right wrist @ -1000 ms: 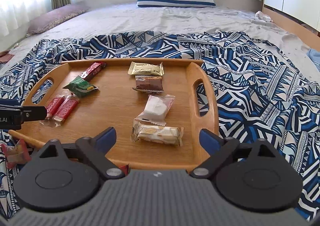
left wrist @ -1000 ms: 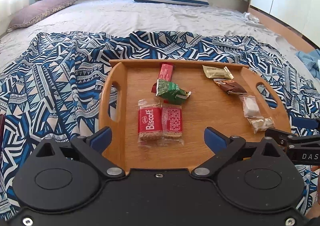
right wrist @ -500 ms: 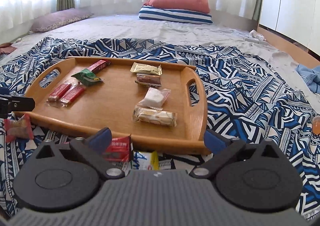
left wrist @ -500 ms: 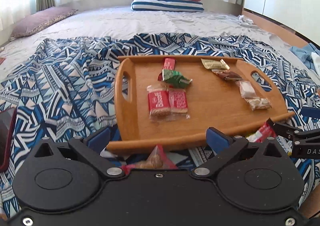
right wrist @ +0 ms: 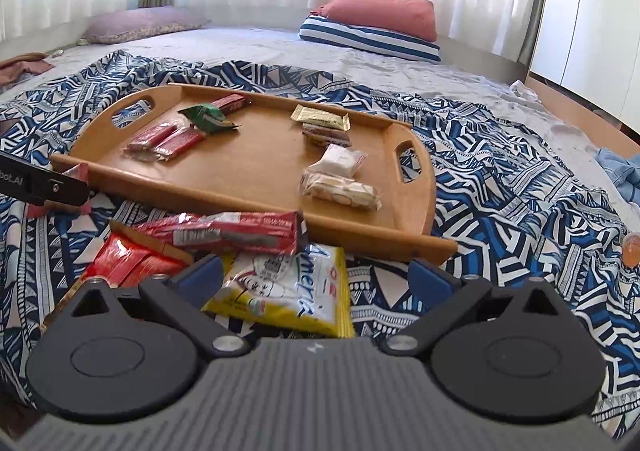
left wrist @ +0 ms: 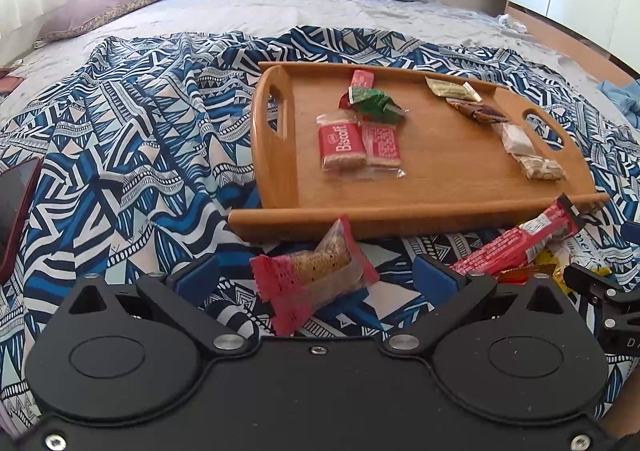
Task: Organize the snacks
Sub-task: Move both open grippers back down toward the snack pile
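A wooden tray (left wrist: pixel 448 155) (right wrist: pixel 260 159) lies on a patterned blue blanket and holds several snacks: red Biscoff packs (left wrist: pixel 344 143), a green packet (left wrist: pixel 376 103), a gold packet (right wrist: pixel 320 117) and white wrapped sweets (right wrist: pixel 340 187). My left gripper (left wrist: pixel 316 275) is open; a red-edged nut packet (left wrist: pixel 316 275) lies between its fingers on the blanket. My right gripper (right wrist: pixel 316 275) is open above a yellow packet (right wrist: pixel 288 299). A long red bar (right wrist: pixel 236 233) (left wrist: pixel 520 239) and a red pouch (right wrist: pixel 128 263) lie in front of the tray.
A dark phone (left wrist: pixel 16 207) lies at the left on the blanket (left wrist: pixel 140 131). Pillows (right wrist: pixel 380 23) sit at the far end of the bed. A small orange item (right wrist: pixel 632 247) lies at the right. Blue cloth (right wrist: pixel 624 171) lies beyond.
Both grippers have pulled back from over the tray toward the near blanket. The loose snacks in front of the tray have come into view between the fingers.
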A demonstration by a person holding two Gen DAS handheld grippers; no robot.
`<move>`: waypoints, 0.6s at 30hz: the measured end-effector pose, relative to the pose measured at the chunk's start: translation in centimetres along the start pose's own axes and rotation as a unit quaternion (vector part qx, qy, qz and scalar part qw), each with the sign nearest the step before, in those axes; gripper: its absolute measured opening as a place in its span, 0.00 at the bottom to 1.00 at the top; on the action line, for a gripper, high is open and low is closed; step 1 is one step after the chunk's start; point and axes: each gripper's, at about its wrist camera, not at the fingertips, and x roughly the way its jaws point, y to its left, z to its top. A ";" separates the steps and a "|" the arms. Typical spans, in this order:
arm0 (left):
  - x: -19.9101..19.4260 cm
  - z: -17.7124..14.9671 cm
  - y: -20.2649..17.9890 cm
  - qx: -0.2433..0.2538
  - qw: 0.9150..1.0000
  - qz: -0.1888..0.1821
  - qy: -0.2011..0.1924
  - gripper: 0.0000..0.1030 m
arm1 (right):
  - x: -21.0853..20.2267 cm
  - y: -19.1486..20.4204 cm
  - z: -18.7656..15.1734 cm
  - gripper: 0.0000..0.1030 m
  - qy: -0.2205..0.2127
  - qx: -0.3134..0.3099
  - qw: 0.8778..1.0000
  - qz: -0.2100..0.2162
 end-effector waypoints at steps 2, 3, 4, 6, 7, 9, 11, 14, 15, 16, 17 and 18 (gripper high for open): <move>0.3 -0.1 -0.1 0.000 1.000 0.001 0.003 0.99 | 0.1 0.2 -0.2 1.00 0.003 0.002 1.000 0.004; 0.4 -0.2 -0.2 0.000 1.000 0.001 0.005 0.99 | 0.2 0.3 -0.3 1.00 0.005 0.004 1.000 0.006; 0.6 -0.2 -0.2 0.000 1.000 0.002 0.006 0.99 | 0.3 0.3 -0.3 1.00 0.007 0.004 1.000 0.006; 0.8 -0.3 -0.3 0.000 1.000 0.003 0.008 0.99 | 0.5 0.6 -0.4 1.00 0.009 0.004 1.000 0.009; 0.9 -0.3 -0.3 0.000 1.000 0.004 0.009 0.99 | 0.6 0.7 -0.5 1.00 0.010 0.004 1.000 0.011; 0.9 -0.4 -0.4 0.001 1.000 0.004 0.009 0.99 | 0.8 1.0 -0.5 1.00 0.011 0.005 1.000 0.016; 1.0 -0.4 -0.4 0.000 1.000 0.005 0.009 0.99 | 1.0 1.1 -0.4 1.00 0.010 0.011 1.000 0.022; 1.1 -0.4 -0.4 -0.001 1.000 0.005 0.009 0.99 | 1.4 1.1 -0.2 1.00 0.011 0.024 0.999 0.026; 1.2 -0.5 -0.4 -0.002 1.000 0.005 0.009 0.99 | 1.6 1.1 -0.1 1.00 0.012 0.030 0.999 0.028; 1.2 -0.5 -0.4 -0.002 1.000 0.005 0.010 0.99 | 1.7 1.1 -0.1 1.00 0.012 0.034 0.999 0.028; 1.2 -0.5 -0.4 -0.002 1.000 0.006 0.010 0.99 | 1.9 1.1 -0.1 1.00 0.014 0.039 0.999 0.029; 1.2 -0.6 -0.4 -0.002 1.000 0.006 0.009 0.99 | 2.0 1.1 -0.2 1.00 0.016 0.044 0.998 0.029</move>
